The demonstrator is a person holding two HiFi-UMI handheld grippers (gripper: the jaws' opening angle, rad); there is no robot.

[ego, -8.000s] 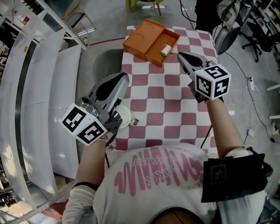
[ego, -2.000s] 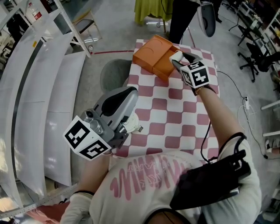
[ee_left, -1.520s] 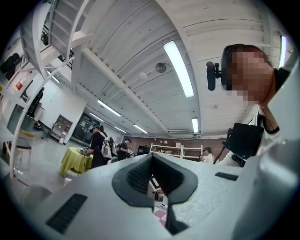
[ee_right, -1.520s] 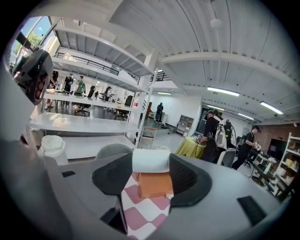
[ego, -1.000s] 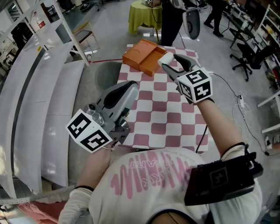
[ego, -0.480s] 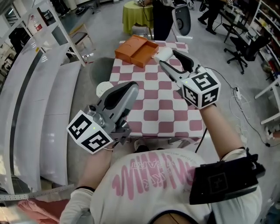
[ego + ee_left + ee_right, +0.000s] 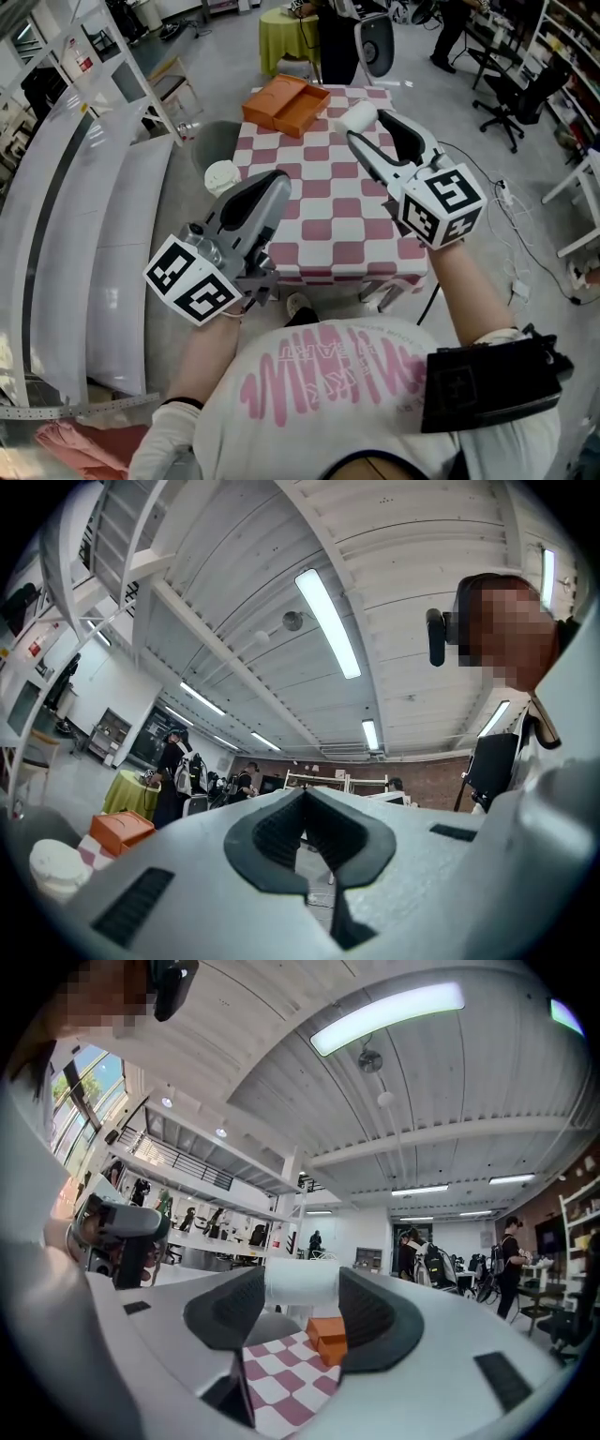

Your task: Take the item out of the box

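- The table under a red-and-white checked cloth (image 7: 328, 211) fills the middle of the head view, with the person at its near edge.
- The open orange cardboard box (image 7: 286, 101) sits at the table's far left corner. Its tray looks empty, though it is small at this range.
- The left gripper (image 7: 272, 187) hangs off the near left corner, well apart from the box. Its own view shows the jaws pressed together on nothing.
- The right gripper (image 7: 366, 125) is over the far half of the table, jaws spread wide and clamped on the small white cylinder (image 7: 356, 116).
- The cylinder is out of the box and in the air, on the near right side of it. Its long axis runs across the jaws, from pad to pad. Bare cloth lies below, so setting it down is probably the right hand's job alone.
- The right gripper view shows both ends of the cylinder seated against the pads (image 7: 370, 1321), with the box beyond and lower. The head view shows one end only, but places the cylinder over the table.
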